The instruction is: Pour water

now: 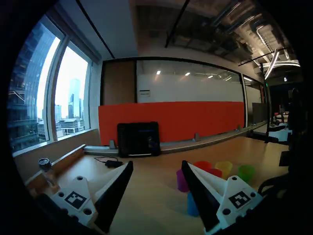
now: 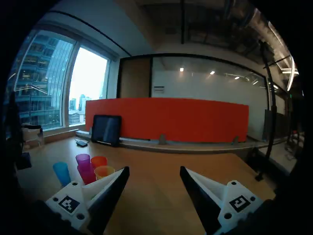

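Note:
A cluster of coloured plastic cups stands on the wooden table. In the left gripper view it lies just right of centre: a purple cup (image 1: 181, 180), a red cup (image 1: 202, 165), a yellow cup (image 1: 224, 168), a green cup (image 1: 246, 172) and a blue cup (image 1: 191, 205) partly hidden behind my right finger. My left gripper (image 1: 156, 164) is open and holds nothing. In the right gripper view the cups sit low on the left: blue cup (image 2: 62, 173), purple cup (image 2: 83, 159), orange cup (image 2: 104, 171). My right gripper (image 2: 154, 170) is open and holds nothing, over bare table.
A dark tablet (image 1: 138, 139) leans against the orange divider (image 1: 176, 119), with a black adapter and cable (image 1: 113, 163) in front. A small clear bottle with a dark cap (image 1: 45, 169) stands by the window ledge. A clear container (image 2: 31, 137) sits at the far left.

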Available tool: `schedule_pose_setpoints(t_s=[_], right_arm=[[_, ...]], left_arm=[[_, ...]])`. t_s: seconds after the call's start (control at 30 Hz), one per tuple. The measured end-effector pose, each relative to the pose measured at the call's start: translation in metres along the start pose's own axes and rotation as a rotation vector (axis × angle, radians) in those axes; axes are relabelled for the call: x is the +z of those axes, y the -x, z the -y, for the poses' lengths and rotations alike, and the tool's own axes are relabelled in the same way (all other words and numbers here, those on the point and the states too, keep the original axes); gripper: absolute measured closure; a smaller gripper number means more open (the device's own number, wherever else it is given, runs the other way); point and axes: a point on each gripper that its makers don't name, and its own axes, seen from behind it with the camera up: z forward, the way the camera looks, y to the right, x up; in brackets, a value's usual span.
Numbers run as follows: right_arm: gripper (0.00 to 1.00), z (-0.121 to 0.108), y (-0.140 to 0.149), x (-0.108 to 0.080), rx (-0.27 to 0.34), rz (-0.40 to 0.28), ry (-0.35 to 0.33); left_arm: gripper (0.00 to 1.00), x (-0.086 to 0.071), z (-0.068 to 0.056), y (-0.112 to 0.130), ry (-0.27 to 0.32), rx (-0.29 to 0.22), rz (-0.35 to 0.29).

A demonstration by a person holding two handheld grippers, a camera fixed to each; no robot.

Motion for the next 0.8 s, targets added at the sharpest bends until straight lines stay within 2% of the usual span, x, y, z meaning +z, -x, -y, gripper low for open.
schedule_pose_setpoints(t_s=[0.27,0.37,0.6,0.8], right_arm=[[0.00,-0.004,-0.017,-0.006,0.086,-0.068,0.045],[0.01,-0.010,-0.023,-0.009,0.099,-0.090,0.066],[0.01,-0.016,-0.032,-0.015,0.085,-0.132,0.121],[0.01,-0.013,-0.036,-0.016,0.055,-0.153,0.137]], left_arm=[[0.08,0.001,0.006,-0.009,-0.057,0.028,-0.058],[0.08,0.000,0.009,-0.011,-0.078,0.039,-0.075],[0.08,0.001,0.007,-0.007,-0.103,0.029,-0.082],[0.08,0.004,0.006,0.001,-0.121,0.036,-0.083]])
